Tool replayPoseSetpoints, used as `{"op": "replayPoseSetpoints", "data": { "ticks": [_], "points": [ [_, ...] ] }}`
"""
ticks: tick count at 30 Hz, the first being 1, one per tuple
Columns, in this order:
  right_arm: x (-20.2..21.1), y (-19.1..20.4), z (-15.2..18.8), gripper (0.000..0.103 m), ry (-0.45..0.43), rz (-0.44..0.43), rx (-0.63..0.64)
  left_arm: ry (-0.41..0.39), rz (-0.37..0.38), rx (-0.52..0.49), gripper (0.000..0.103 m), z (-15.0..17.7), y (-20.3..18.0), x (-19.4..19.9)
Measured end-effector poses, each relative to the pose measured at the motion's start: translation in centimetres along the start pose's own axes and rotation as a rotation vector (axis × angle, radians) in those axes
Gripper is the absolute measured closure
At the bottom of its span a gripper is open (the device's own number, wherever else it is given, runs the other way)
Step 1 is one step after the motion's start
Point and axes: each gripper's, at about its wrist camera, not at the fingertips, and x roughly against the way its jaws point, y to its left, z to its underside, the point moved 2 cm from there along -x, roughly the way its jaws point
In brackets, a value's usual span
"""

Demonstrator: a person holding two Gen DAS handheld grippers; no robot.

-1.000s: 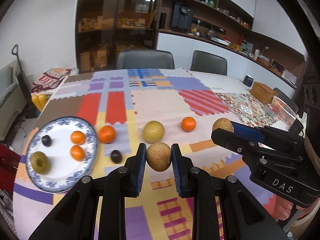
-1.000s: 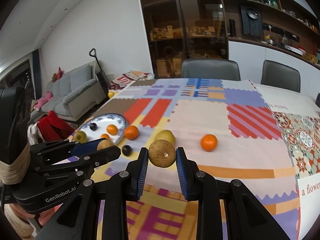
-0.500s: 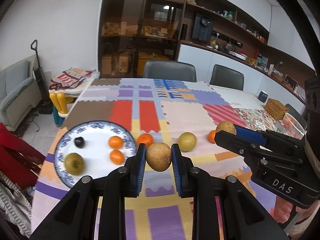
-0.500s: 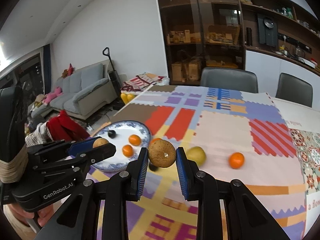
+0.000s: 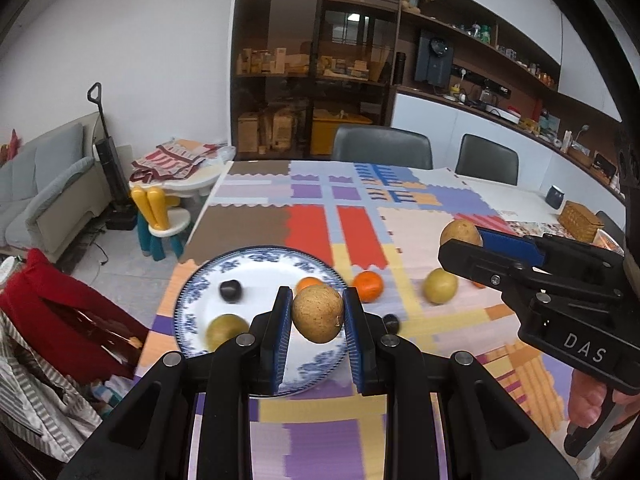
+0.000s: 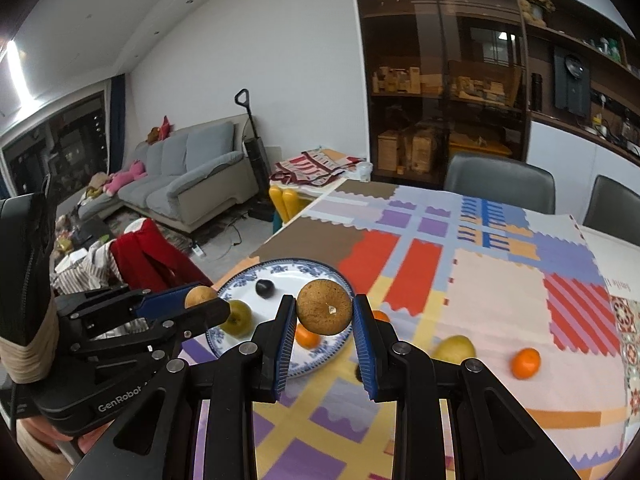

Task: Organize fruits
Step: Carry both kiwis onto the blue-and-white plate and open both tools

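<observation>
Grippers are each clamping a brown fruit: left gripper (image 5: 316, 314) and right gripper (image 6: 324, 314), jaws closed, hovering over the plate (image 5: 192, 292) near the worktop's left edge.

Bare white plate (image 5: 256, 280) centre at middle frame, dark plum (image 5: 230, 291) and green apple (image 5: 226, 330) crowding its left, orange (image 5: 308, 283) behind.

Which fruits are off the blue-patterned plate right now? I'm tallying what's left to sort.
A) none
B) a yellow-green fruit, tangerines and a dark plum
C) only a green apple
B: on the patchwork tablecloth beside the plate lie a yellow-green fruit, a tangerine, another tangerine and a dark plum.
</observation>
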Motion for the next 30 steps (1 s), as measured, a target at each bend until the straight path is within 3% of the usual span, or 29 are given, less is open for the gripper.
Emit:
{"op": "replayPoseSetpoints", "data": {
  "ticks": [15,30],
  "points": [
    [-5.7,3.2,-1.2,0.073,0.066,-0.012,0.068,0.063,-0.044,0.0,0.078,0.0,5.4,-3.6],
    [-15.6,2.3,-1.5,0.073,0.217,-0.04,0.033,0.215,-0.049,0.026,0.078,0.0,9.4,-10.4]
  ]
}}
